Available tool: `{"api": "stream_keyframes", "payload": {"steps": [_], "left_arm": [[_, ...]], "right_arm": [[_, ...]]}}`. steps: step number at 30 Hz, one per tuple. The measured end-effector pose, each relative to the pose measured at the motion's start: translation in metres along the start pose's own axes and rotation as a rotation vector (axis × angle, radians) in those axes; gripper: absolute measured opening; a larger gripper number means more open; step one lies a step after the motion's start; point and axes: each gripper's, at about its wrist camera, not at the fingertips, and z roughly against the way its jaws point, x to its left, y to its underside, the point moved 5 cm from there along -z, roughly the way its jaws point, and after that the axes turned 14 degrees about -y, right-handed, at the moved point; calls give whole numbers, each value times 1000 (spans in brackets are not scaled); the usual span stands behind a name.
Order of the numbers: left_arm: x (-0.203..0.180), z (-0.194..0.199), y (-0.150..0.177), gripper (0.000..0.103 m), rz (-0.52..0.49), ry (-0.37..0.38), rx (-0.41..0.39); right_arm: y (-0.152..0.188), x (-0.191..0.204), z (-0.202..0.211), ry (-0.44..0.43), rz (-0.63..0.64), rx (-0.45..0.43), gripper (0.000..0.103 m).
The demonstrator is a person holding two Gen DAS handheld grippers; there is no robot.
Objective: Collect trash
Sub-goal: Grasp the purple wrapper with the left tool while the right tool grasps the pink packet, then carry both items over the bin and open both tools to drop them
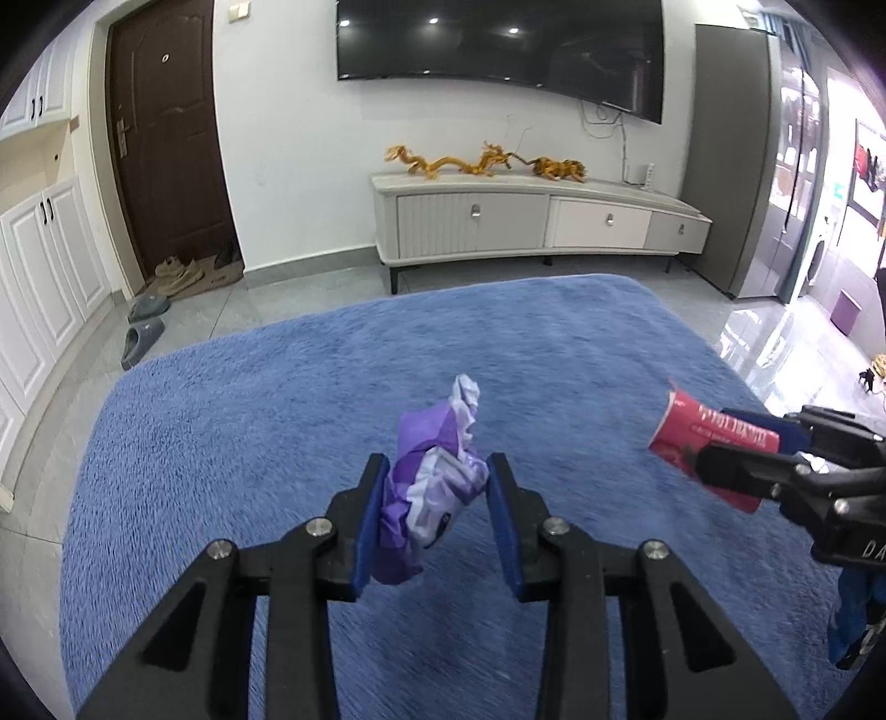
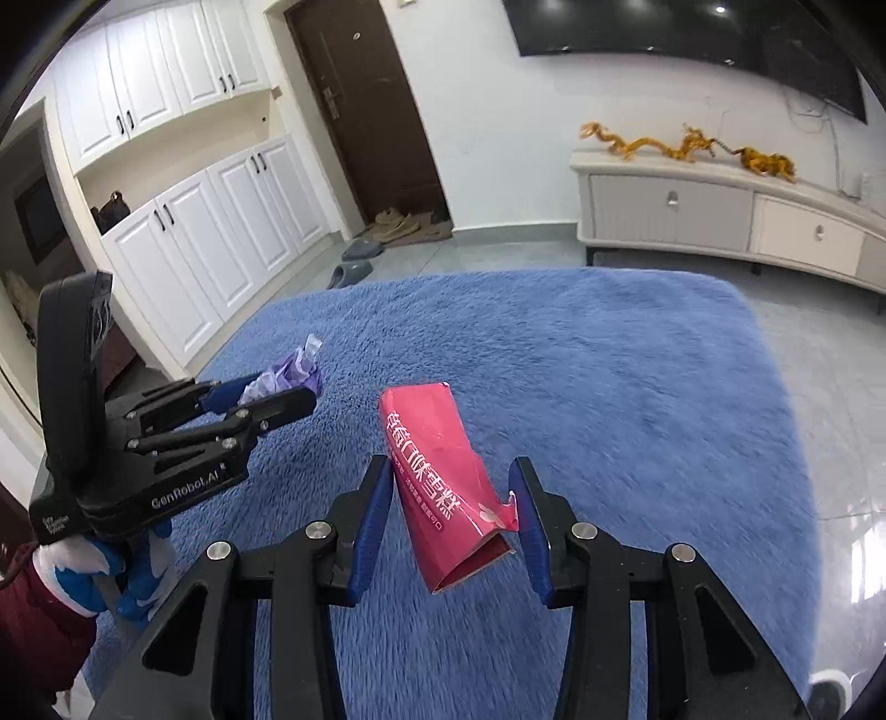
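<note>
**Both grippers hold trash above the blue rug**

The left gripper [image 1: 434, 487] has its blue-padded fingers clamped on a crumpled purple-and-white wrapper [image 1: 437, 471], which bulges up past the fingertips and hangs down beside the left pad. The right gripper [image 2: 451, 487] grips a flattened pink carton [image 2: 443, 476] printed with white Chinese characters; its left pad presses the carton's side, while the right pad meets a torn flap at the carton's lower end. The carton tilts, its closed end pointing away from the gripper and its open end toward the camera.

Each gripper shows in the other's view: from the left wrist, the right one enters at the right edge with the carton sticking out of it; from the right wrist, the left one sits at the left, the wrapper peeking beyond its fingers, with a blue-and-white gloved hand [image 2: 119, 570] below its body. The two are held apart, side by side.

Beneath both lies a shaggy blue rug [image 1: 249, 421] on a grey tiled floor [image 1: 221, 315]. Beyond the rug stands a low white TV cabinet [image 1: 526, 221] carrying golden dragon figurines [image 1: 487, 160], under a wall-mounted television [image 1: 498, 50]. To the left are a dark brown door [image 1: 166, 138], grey slippers [image 1: 141, 332] and white cupboards [image 2: 183, 232].
</note>
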Motion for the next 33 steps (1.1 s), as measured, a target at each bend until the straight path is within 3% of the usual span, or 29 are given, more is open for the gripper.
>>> {"api": "stream_keyframes", "payload": {"steps": [12,33], "left_arm": [[-57,80,17,34,-63,0,-122],[-187,157,10,34,-257,165,-260]], "right_arm": [[49,12,109,136,-1,-83,42],[117,-38,259,336,-153,-258,42]]}}
